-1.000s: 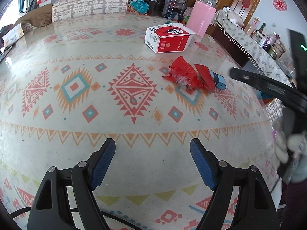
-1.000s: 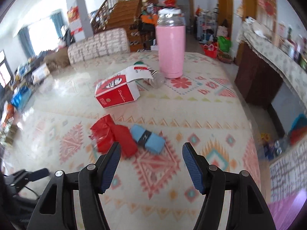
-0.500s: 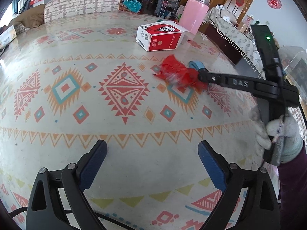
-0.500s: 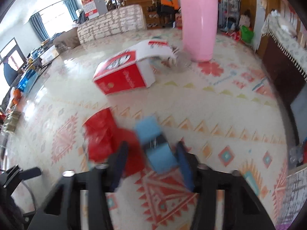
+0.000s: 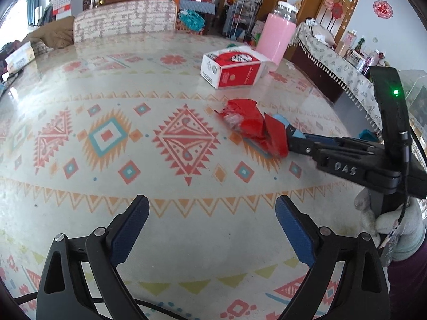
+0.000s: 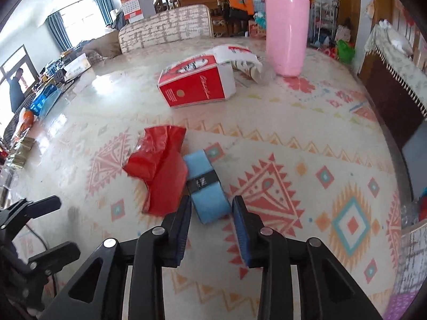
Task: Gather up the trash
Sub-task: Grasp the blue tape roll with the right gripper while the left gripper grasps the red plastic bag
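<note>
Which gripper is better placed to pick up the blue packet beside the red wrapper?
Right gripper: its fingers already flank the blue packet. The left gripper hangs open, well short.

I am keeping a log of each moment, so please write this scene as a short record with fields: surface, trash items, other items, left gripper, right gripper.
surface: patterned tablecloth
trash items: red wrapper, blue packet, touching
other items: red and white box, pink bottle
left gripper: open, holding nothing
right gripper: fingers either side of the blue packet's near end, contact unclear
</note>
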Available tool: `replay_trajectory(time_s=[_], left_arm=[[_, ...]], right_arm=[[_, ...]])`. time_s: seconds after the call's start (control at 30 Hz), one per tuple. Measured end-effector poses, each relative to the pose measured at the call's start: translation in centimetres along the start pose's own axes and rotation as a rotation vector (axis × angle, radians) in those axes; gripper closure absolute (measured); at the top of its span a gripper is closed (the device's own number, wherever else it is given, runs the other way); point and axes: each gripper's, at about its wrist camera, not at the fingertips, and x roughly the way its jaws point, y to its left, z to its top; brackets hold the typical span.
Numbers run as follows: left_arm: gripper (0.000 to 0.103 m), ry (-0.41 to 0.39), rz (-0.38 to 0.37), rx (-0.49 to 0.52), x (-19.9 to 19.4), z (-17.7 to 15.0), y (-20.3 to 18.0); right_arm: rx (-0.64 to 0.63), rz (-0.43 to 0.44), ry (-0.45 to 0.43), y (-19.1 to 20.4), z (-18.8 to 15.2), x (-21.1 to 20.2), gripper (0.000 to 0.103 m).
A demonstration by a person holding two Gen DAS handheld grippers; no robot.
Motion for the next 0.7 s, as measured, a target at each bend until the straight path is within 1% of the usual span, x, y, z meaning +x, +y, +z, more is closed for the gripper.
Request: replay_trajectory(time_s=[0.03, 0.07, 0.17, 0.2, 0.23, 0.33, 0.43, 0.53, 0.6, 0.7], left_arm=[[0.008, -0.005, 0.006, 0.002, 0.0, 0.0, 0.0], [0.008, -0.006, 0.008, 0.005, 0.1, 0.1, 0.0], [0.008, -0.004, 0.021, 0.016, 0.3, 0.1, -0.1], [0.008, -0.004, 0.022, 0.019, 0.4, 0.1, -0.1], [0.008, -0.004, 0.020, 0.019, 0.4, 0.1, -0.1], [0.008, 0.012, 0.023, -0.004, 0.3, 0.4, 0.1], [0.008, 0.019, 0.008, -0.021, 0.1, 1.6, 0.1], [0.008, 0.021, 0.030, -0.012, 0.3, 3.6, -0.2], [0.008, 0.031, 0.038, -0.001, 1.3, 5.1, -0.5], [0.008, 0.065, 0.038, -0.025, 3.5, 7.0, -0.5]], right_arm=[[-0.008, -0.008, -0.008, 0.5, 0.0, 0.1, 0.061], [-0.013, -0.011, -0.015, 0.8, 0.1, 0.1, 0.059], [-0.028, -0.017, -0.036, 1.4, 0.2, 0.1, 0.058], [-0.030, -0.019, -0.039, 1.6, 0.2, 0.1, 0.063], [-0.023, -0.005, -0.042, 1.6, 0.1, 0.0, 0.075], [0.022, 0.046, -0.035, 1.0, -0.5, -0.6, 0.076], [0.051, 0.019, -0.038, 0.8, -1.8, -1.9, 0.076], [0.079, 0.020, -0.025, 0.5, -3.7, -3.2, 0.075], [0.104, 0.036, -0.017, 0.3, -5.2, -4.1, 0.075], [0.138, 0.073, -0.026, 0.0, -6.6, -4.9, 0.075]])
